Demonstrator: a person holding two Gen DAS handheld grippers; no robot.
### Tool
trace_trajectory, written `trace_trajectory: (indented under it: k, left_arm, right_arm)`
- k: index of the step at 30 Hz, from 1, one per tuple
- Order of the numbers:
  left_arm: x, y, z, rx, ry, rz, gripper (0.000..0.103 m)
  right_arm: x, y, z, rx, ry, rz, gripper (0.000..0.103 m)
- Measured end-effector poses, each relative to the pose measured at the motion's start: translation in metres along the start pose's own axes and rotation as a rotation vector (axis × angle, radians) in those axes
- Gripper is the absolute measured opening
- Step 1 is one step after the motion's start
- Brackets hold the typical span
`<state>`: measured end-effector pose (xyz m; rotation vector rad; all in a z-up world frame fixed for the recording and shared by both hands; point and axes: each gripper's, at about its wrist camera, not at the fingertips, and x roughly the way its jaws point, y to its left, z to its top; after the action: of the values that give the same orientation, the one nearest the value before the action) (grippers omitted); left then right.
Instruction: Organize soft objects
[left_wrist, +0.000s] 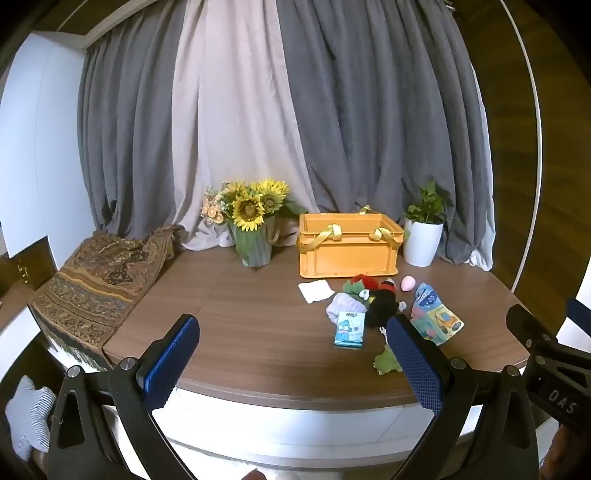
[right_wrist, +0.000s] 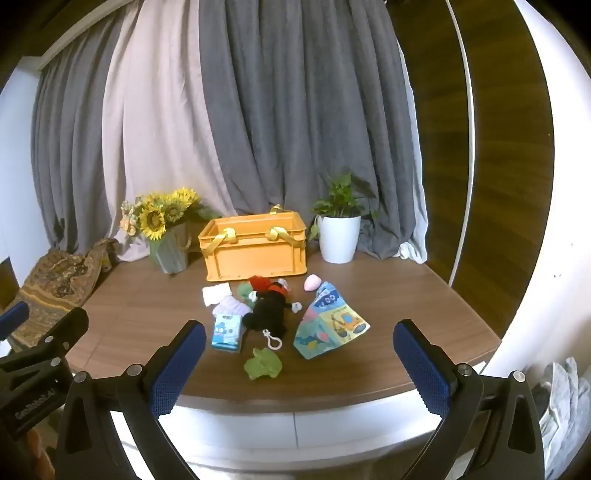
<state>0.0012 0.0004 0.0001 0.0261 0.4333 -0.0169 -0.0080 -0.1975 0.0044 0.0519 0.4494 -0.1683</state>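
An orange crate (right_wrist: 255, 245) (left_wrist: 347, 247) stands at the back of the wooden table. In front of it lie soft things: a black plush toy (right_wrist: 269, 314) (left_wrist: 382, 304), a colourful cloth book (right_wrist: 330, 326) (left_wrist: 434, 314), a green soft toy (right_wrist: 262, 363) (left_wrist: 386, 362), a blue tissue pack (right_wrist: 226, 332) (left_wrist: 349, 330), a pale knitted piece (right_wrist: 231, 306), a white cloth (right_wrist: 216, 293) (left_wrist: 314, 290) and a pink egg shape (right_wrist: 313, 283) (left_wrist: 407, 283). My left gripper (left_wrist: 291, 334) and right gripper (right_wrist: 299, 336) are open and empty, held before the table's near edge.
A sunflower bouquet (right_wrist: 162, 225) (left_wrist: 251, 218) stands left of the crate, a potted plant (right_wrist: 340, 229) (left_wrist: 423, 232) to its right. A patterned cloth (left_wrist: 96, 280) drapes the table's left end. Grey curtains hang behind.
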Motion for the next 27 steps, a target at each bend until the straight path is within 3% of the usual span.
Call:
trace_trajectory:
  k: [27]
  left_arm:
    - [-0.003,-0.009,0.022,-0.01,-0.003,-0.011,0.103]
  right_arm:
    - [-0.005,-0.011,0.004,0.02,-0.007,-0.006,0.103]
